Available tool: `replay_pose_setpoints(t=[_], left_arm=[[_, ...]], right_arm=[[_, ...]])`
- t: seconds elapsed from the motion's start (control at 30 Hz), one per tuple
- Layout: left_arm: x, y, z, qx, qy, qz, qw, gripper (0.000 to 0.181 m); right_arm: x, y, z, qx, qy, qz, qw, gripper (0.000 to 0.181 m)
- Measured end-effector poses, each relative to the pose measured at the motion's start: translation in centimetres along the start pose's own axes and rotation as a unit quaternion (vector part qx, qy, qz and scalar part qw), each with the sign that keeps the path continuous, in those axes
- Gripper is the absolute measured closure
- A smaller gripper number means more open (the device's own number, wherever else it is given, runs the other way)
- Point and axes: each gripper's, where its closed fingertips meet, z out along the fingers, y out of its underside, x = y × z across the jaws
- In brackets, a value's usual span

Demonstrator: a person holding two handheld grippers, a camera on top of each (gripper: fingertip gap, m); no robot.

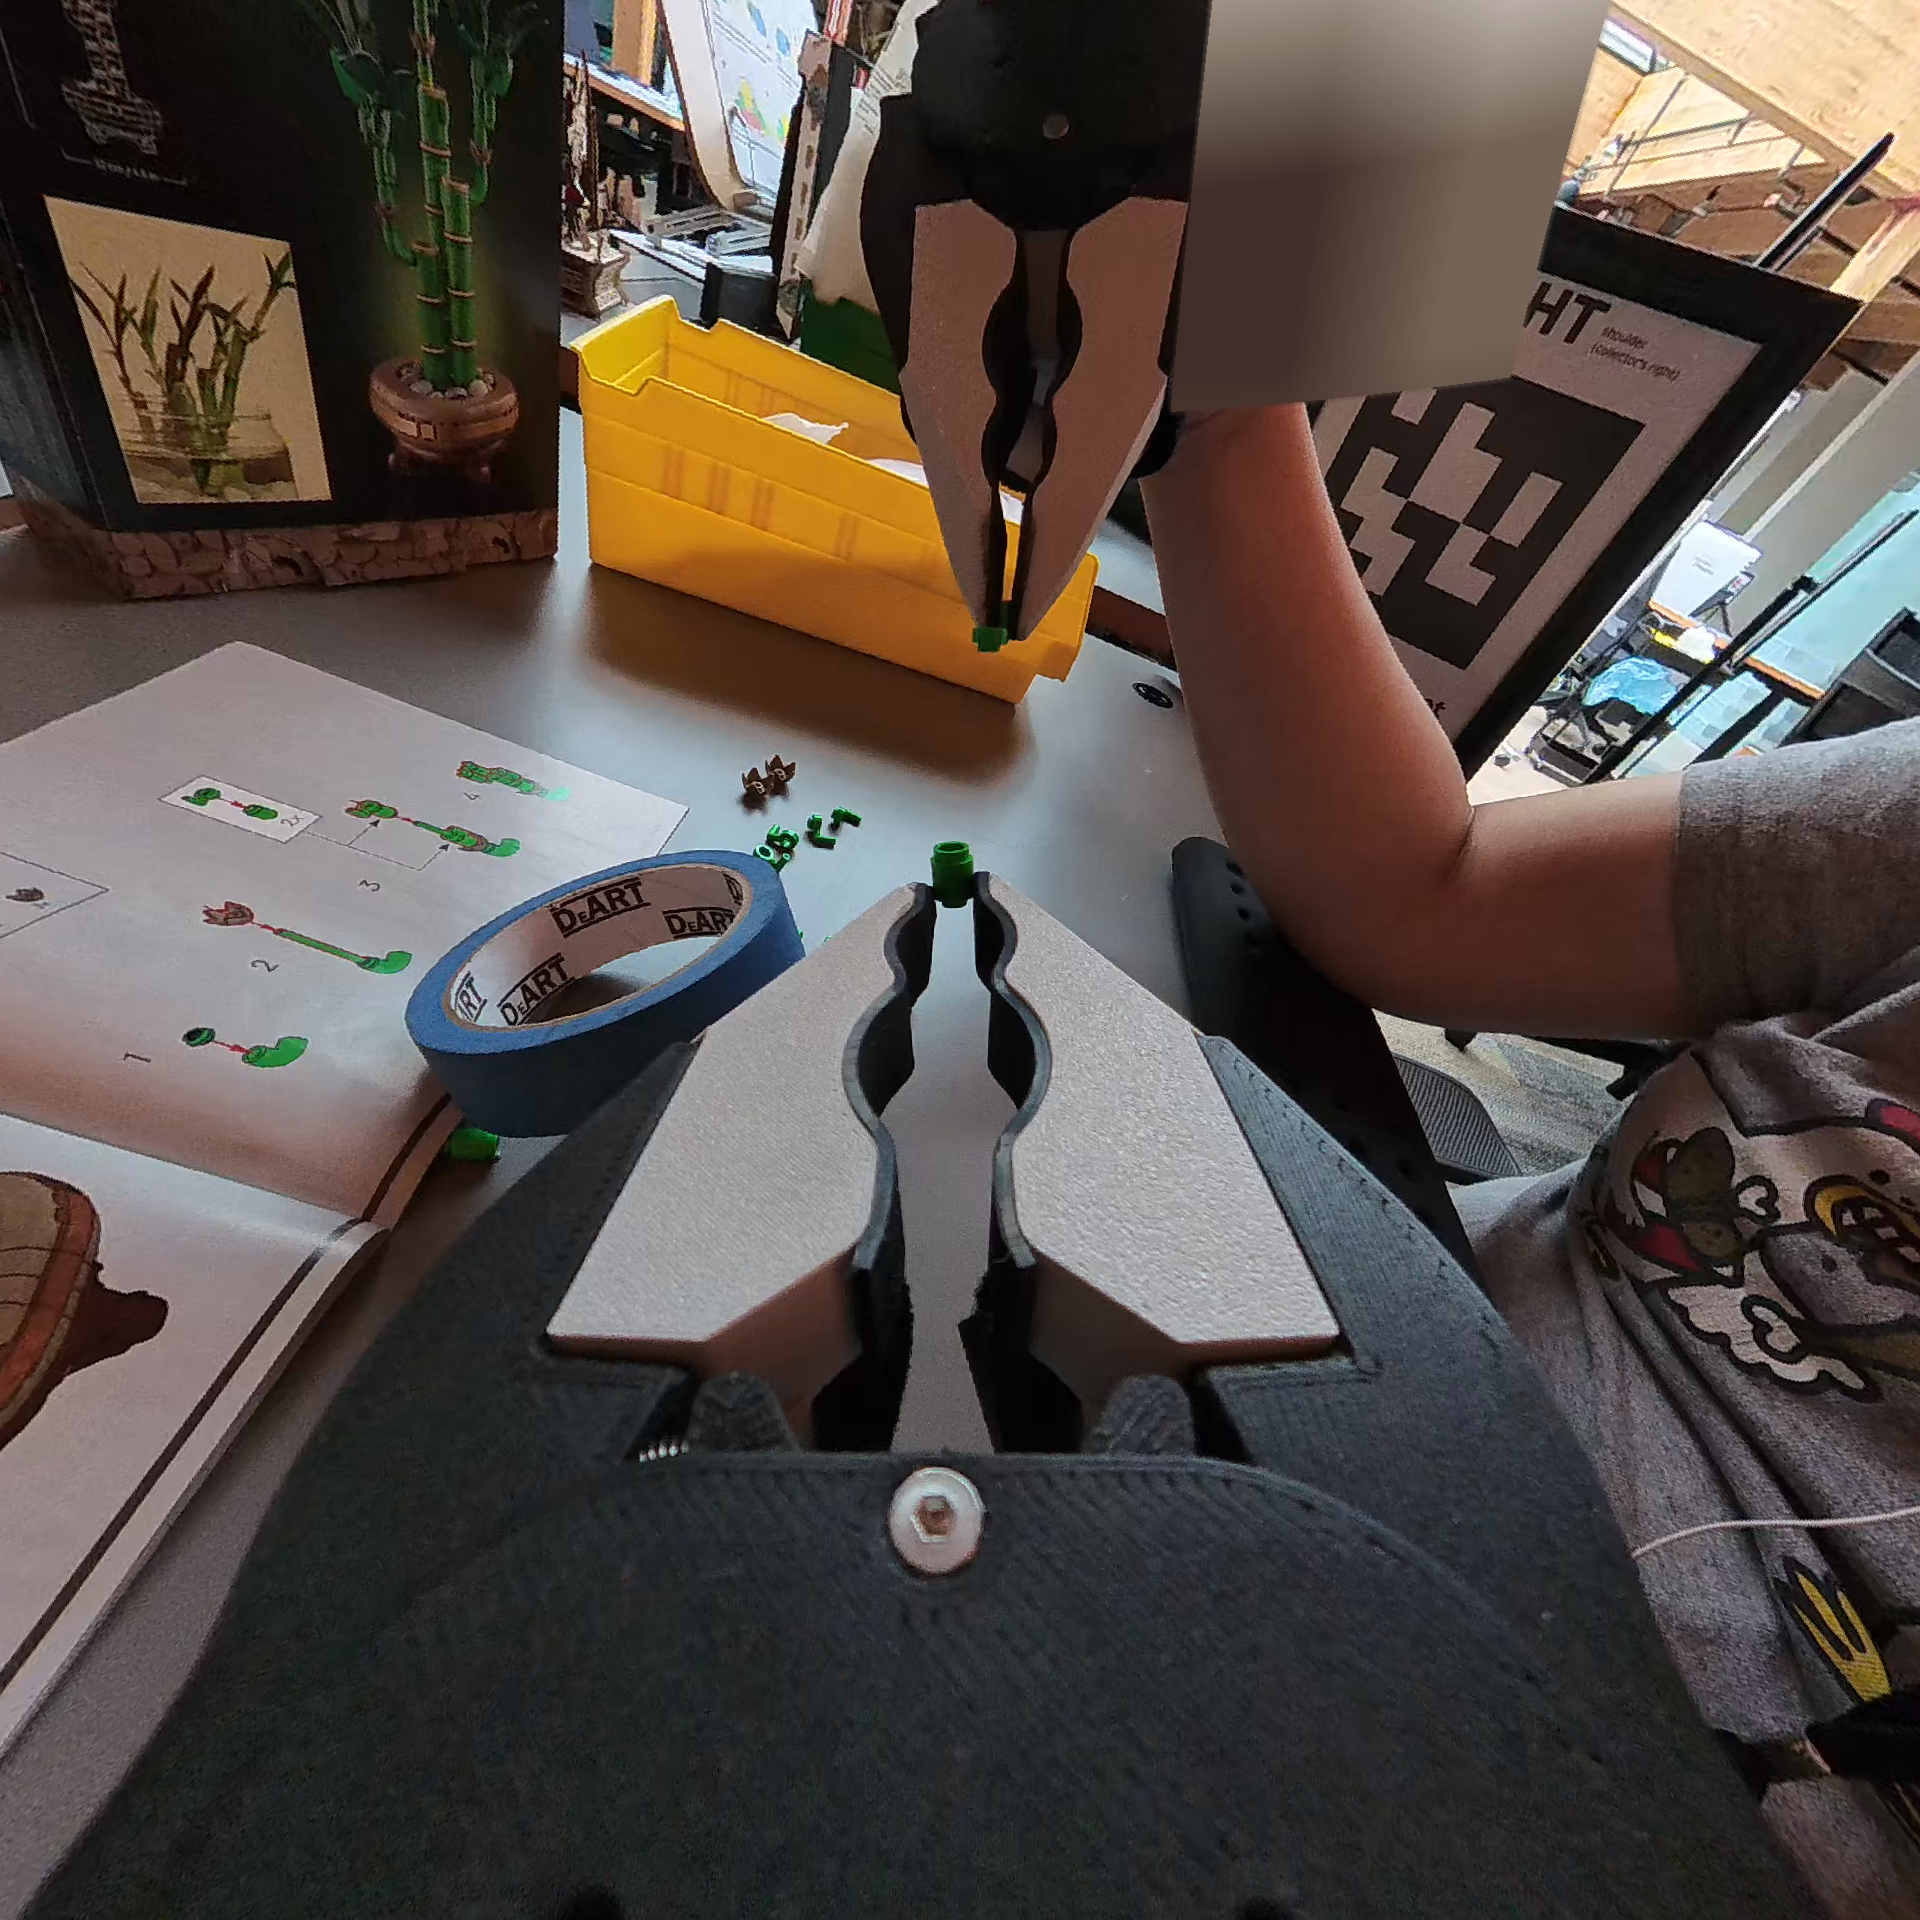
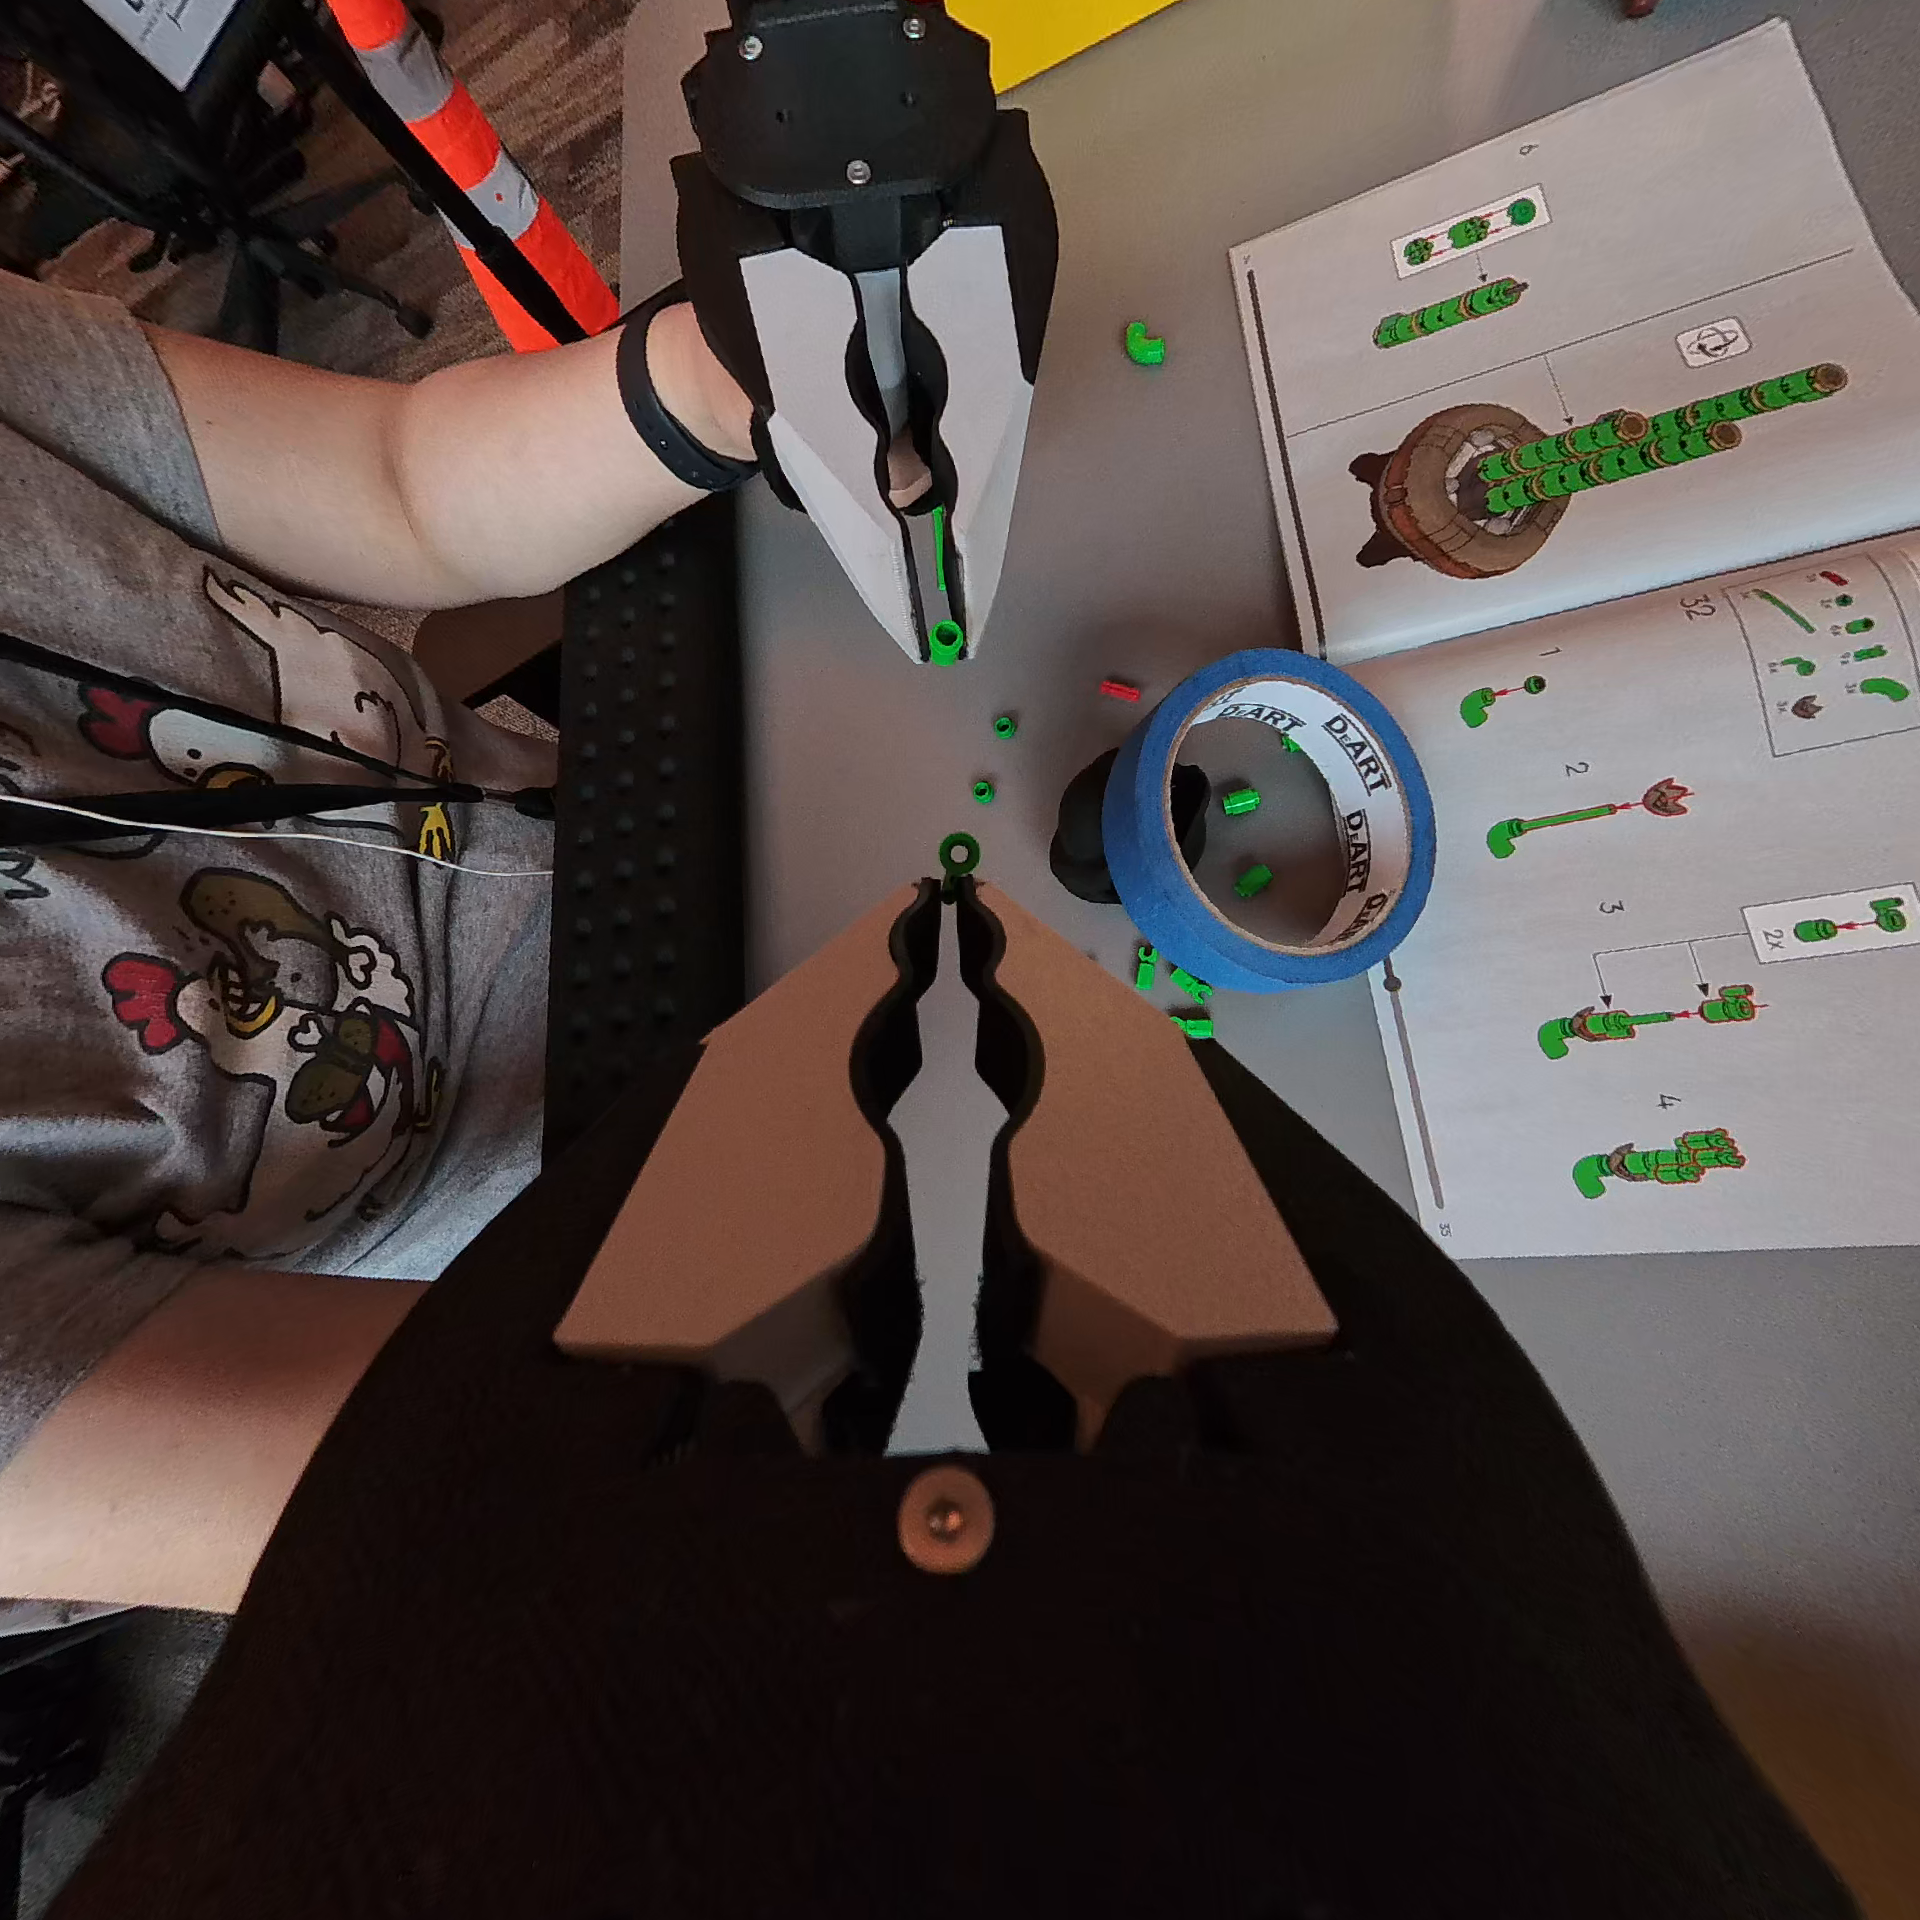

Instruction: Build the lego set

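My left gripper is shut on a small green round piece above the grey table. In the right wrist view the left gripper points toward me, and a thin green rod runs back between its fingers from that round piece. My right gripper is shut on a small green piece with a ring end. In the left wrist view the right gripper hangs tips-down above, holding its green piece. The two tips face each other, a short gap apart.
A blue tape roll lies on the open instruction booklet's edge, with loose green pieces inside and around it and a red one nearby. Brown pieces, a yellow bin and the set's box stand farther back. A person's arm is on the right. My hands' fingertips stand some 7 centimetres from each other.
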Motion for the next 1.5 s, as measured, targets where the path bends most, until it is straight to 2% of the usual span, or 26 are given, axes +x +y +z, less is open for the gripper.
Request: replay_pose_setpoints(t=[0.3,0.5,1.0,1.5], left_arm=[[0.2,-0.2,-0.1,0.004,0.001,0.002,1.0,0.176],[0.3,-0.3,-0.1,0.007,0.004,0.002,1.0,0.176],[0.0,0.2,0.2,-0.004,-0.001,0.0,1.0,0.176],[0.2,0.1,0.1,-0.002,0.001,0.004,1.0,0.176]], right_arm=[[1.2,0.9,-0.5,-0.003,0.017,0.021,1.0,0.18],[2.7,1.6,-1.7,0.02,0.035,0.053,0.998,0.18],[2.5,1.5,-2.7,0.037,0.045,0.044,0.997,0.18],[2.5,1.8,-2.3,0.025,0.042,0.045,0.998,0.18]])
